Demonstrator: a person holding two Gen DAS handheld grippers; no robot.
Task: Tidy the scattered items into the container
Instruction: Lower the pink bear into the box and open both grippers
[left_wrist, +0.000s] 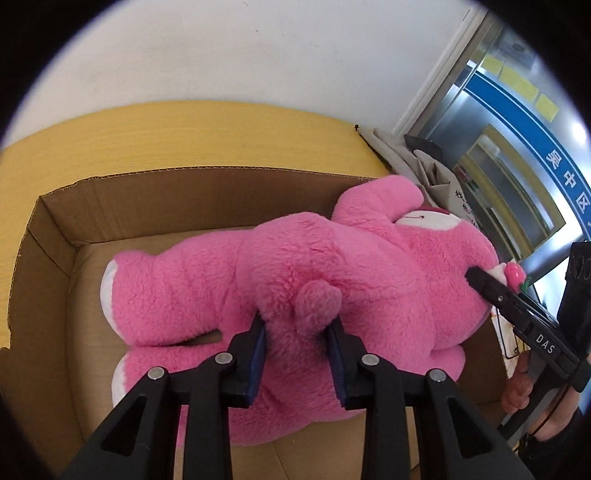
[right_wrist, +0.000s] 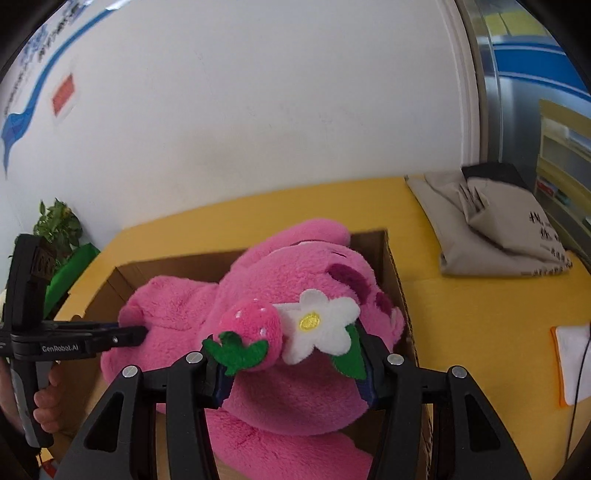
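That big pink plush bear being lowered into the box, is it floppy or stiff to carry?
Probably floppy: the pink plush bear needs both the left hand-held gripper and the right hand-held gripper pinching it. Likely light for its bulk, and its fuzzy pile shouldn't slip easily.

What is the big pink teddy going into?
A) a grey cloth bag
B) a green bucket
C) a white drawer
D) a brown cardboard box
D: the pink teddy hangs over the open brown cardboard box, legs already inside, with the left gripper pinching its back and the right gripper clamped on its head by the strawberry and flower.
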